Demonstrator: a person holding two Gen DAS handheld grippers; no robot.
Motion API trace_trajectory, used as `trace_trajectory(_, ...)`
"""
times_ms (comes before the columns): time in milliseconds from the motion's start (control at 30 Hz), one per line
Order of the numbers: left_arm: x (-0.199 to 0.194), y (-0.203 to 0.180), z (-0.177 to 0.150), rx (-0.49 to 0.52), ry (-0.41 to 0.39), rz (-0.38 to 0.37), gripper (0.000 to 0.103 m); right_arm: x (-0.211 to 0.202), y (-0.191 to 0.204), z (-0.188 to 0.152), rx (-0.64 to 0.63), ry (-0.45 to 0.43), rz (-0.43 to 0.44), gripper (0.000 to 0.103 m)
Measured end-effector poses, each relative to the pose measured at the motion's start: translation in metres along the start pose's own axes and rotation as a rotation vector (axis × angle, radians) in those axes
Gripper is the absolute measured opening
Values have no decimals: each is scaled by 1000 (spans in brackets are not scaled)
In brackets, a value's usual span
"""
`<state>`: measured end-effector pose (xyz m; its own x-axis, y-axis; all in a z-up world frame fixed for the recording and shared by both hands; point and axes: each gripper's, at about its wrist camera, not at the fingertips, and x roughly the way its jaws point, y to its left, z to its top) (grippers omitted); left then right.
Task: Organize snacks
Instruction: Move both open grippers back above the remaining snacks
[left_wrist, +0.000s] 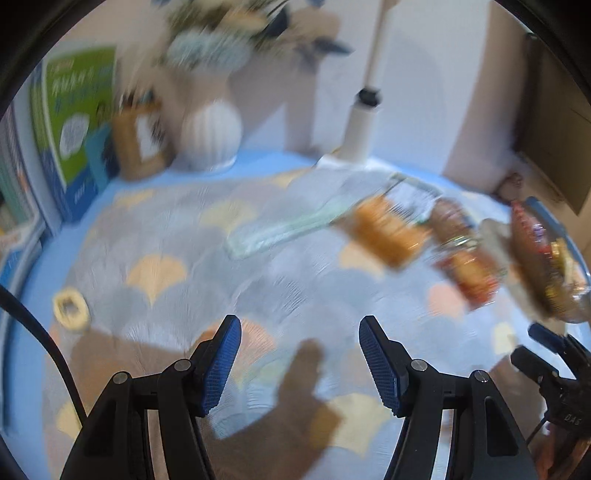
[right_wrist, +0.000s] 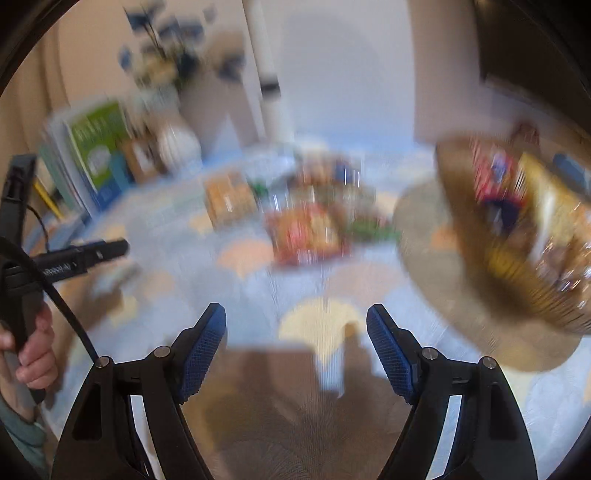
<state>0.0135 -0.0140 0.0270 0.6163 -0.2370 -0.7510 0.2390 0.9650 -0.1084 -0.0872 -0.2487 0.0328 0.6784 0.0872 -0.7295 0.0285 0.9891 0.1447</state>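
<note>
Both views are smeared by motion. My left gripper (left_wrist: 300, 325) hangs open over the patterned tablecloth (left_wrist: 166, 229) with nothing between its blue pads. Ahead and to its right lie an orange snack packet (left_wrist: 388, 232) and a red-brown packet (left_wrist: 461, 258). A woven basket (left_wrist: 535, 266) with snacks in it sits at the far right. My right gripper (right_wrist: 297, 314) is open and empty too, above the cloth. Beyond it lie the orange packet (right_wrist: 229, 199), a red packet (right_wrist: 306, 236) and a green one (right_wrist: 369, 229). The basket (right_wrist: 480, 258) stands to its right on a round mat (right_wrist: 417, 221).
A clear flat tray (left_wrist: 288, 221) lies mid-table. At the back left stand a white vase (left_wrist: 210, 136), a small wooden frame (left_wrist: 142, 140) and a green book (left_wrist: 77, 110). A tape roll (left_wrist: 70, 308) lies at the left. A hand (right_wrist: 33, 354) grips the left tool.
</note>
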Motion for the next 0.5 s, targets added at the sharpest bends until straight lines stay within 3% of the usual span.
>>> trace_trajectory(67,10,7,-3,-42,59,5,62,3,0,-1,-12,15,-23,79)
trace_trajectory(167,-3,14,-5,-78,-34,-40,71,10,-2,-2,-7,63,-5,79)
trace_trajectory(500,5,19,-6,-107,14,-71,73,11,1,-1,-15,72,2,89)
